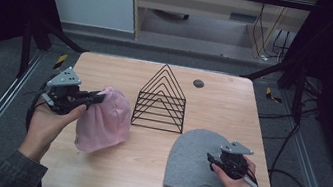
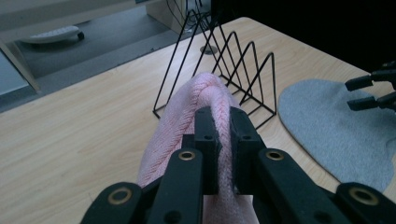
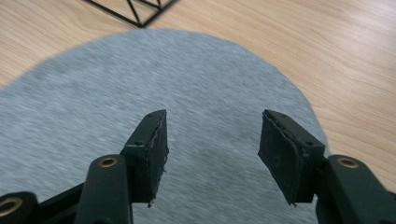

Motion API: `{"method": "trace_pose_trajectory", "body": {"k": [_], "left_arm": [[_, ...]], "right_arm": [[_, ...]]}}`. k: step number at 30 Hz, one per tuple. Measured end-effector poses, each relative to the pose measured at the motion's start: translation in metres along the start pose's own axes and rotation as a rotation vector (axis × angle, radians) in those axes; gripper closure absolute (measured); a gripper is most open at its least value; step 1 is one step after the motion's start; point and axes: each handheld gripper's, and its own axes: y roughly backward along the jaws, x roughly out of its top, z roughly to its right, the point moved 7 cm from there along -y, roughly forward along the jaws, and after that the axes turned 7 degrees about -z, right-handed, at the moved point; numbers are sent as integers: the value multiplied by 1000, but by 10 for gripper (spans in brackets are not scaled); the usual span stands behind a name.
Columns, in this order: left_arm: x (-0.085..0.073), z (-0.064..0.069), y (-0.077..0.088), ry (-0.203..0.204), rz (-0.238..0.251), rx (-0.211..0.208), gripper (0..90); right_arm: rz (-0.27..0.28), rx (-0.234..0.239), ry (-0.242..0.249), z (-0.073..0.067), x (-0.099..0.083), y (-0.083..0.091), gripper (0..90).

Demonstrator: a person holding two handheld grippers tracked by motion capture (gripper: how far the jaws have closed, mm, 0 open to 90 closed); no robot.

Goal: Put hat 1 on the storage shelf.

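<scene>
The left tongs (image 1: 99,96) pinch the soft pink knitted hat (image 1: 104,121), lifted just left of the black wire rack (image 1: 161,100); the right tongs (image 3: 212,156) (open) hover over the flat grey felt hat (image 1: 194,161) on the counter (image 1: 141,175).

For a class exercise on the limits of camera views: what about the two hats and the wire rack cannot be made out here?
- Pink hat: lower part hidden behind the left gripper in the left gripper view.
- Grey hat: right edge covered by the right gripper in the high view; its knit blurred in the right gripper view.
- Wire rack: cut off by the top edge there.
</scene>
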Motion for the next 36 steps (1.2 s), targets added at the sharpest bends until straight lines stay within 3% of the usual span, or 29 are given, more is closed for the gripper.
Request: {"method": "trace_pose_trajectory", "body": {"k": [5, 11, 17, 22, 27, 36], "left_arm": [[15, -4, 3, 11, 35, -13, 835], [30, -2, 6, -4, 54, -22, 835], [42, 0, 8, -22, 58, -16, 834], [53, 4, 10, -42, 53, -25, 835], [62, 7, 10, -67, 55, -22, 835], [70, 20, 15, -80, 73, -12, 834]], "right_arm": [[62, 65, 15, -21, 16, 8, 456], [118, 144, 108, -63, 46, 20, 480], [124, 217, 220, -109, 74, 26, 504], [114, 258, 284, -132, 100, 29, 515], [101, 279, 307, -141, 119, 25, 520], [123, 338, 269, -157, 147, 17, 458]]}}
